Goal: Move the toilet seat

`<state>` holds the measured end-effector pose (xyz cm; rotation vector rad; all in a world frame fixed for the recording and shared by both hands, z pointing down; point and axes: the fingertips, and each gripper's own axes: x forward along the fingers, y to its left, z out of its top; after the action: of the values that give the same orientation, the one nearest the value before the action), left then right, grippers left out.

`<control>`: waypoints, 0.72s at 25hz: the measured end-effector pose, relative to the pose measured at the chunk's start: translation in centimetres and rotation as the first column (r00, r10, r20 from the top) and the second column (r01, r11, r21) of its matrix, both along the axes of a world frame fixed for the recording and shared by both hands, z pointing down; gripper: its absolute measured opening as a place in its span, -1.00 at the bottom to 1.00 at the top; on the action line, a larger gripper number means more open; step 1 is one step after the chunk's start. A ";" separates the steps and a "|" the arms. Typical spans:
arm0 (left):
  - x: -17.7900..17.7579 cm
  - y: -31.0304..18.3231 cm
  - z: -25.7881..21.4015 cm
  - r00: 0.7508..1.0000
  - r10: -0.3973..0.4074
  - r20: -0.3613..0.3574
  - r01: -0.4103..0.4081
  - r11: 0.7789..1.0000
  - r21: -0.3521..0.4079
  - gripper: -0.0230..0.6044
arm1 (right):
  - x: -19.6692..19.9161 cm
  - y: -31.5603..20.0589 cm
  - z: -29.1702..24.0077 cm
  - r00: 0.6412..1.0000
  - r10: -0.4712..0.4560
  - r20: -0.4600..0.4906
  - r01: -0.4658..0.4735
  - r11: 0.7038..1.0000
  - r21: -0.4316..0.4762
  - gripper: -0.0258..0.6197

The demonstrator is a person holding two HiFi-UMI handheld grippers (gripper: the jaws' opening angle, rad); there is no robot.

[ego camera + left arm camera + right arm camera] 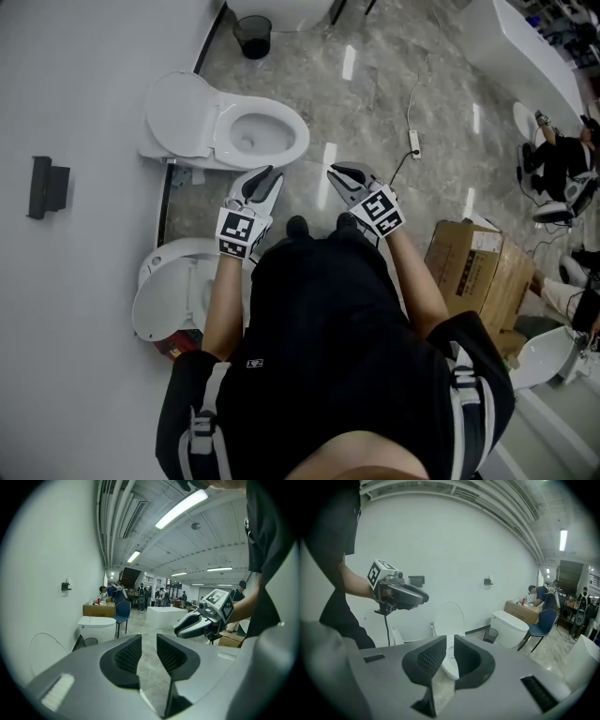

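- Located the toilet (292, 141) at the left edge of the floor (422, 84), backed against the wall (75, 309), bowl uncovered.
- Found the toilet seat (450, 616) raised upright behind the bowl, leaning toward the wall; could not separate seat from lid in any view.
- Held the left gripper (265, 175) in the air just short of the bowl's near rim, touching nothing; tongs spread by a narrow gap, only floor visible between the pads.
- Held the right gripper (336, 172) beside the left, apart from it, aimed toward the toilet; tongs parted by a thin slit, narrower than the left's, pinching nothing.
- Noted a second toilet (173, 300) further along the same floor edge, lid down, near the person's left arm.
- Noted a dark waste bin (253, 36) at the wall edge beyond the first toilet, and a cardboard box (473, 272) on the floor at the person's right.
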<state>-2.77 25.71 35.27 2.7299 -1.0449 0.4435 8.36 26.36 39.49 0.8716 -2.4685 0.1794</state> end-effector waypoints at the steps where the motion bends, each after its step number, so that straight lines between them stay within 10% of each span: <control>1: -0.1 0.1 0.1 1.000 0.003 -0.001 -0.003 1.000 -0.002 -0.58 | -0.2 0.1 0.0 1.000 -0.006 0.004 0.006 1.000 0.001 -0.74; 18: -0.2 0.5 1.5 1.000 0.021 0.019 -0.021 0.999 -0.028 -0.02 | -0.7 -0.3 0.2 0.999 0.005 0.050 -0.006 1.000 0.016 0.24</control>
<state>-2.92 26.23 36.75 2.7201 -1.0079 0.4846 7.68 26.08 39.67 0.8908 -2.5171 0.1862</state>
